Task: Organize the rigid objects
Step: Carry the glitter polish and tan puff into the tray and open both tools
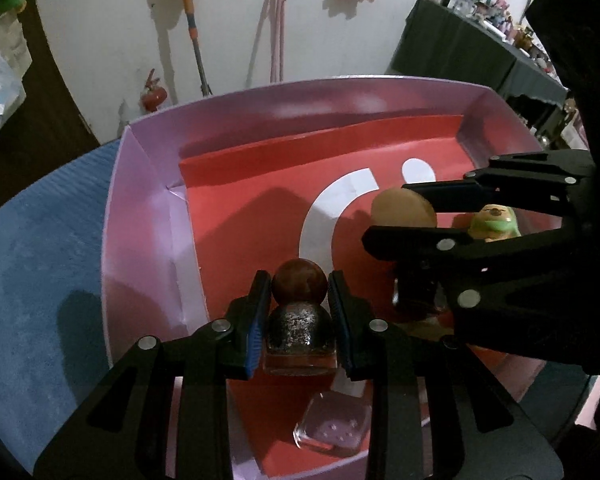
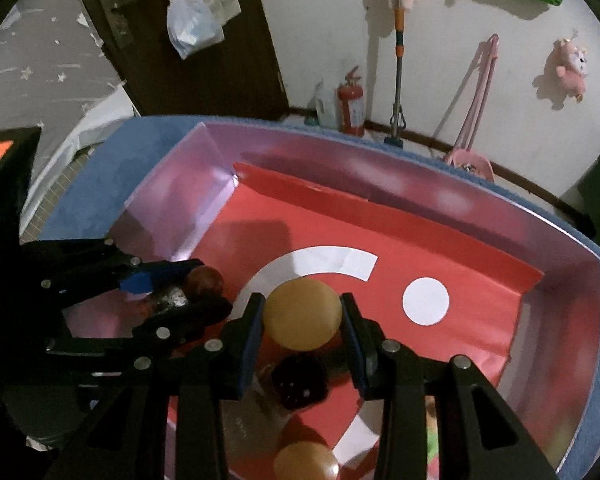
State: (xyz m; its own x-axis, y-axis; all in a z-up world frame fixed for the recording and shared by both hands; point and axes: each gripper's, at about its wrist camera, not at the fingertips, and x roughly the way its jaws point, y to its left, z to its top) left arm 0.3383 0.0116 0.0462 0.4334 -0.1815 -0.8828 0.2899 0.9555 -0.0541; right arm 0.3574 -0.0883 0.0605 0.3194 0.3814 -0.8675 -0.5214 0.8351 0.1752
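Tongs (image 1: 299, 322) (image 2: 302, 334) grip bottles (image 1: 299, 320) (image 2: 302, 350) over box (image 1: 148, 216).

Glitter bottle (image 1: 299, 334): sides covered by the left gripper (image 1: 300, 320) pads.
Second tan-capped bottle (image 2: 306, 462): cut off by the right wrist view's bottom edge.
Green figurine (image 1: 494, 222): lower part hidden behind the right gripper (image 2: 302, 338).
Shelf items (image 1: 484, 4): too small to tell.
Pink box (image 1: 148, 216): near wall hidden under the grippers.
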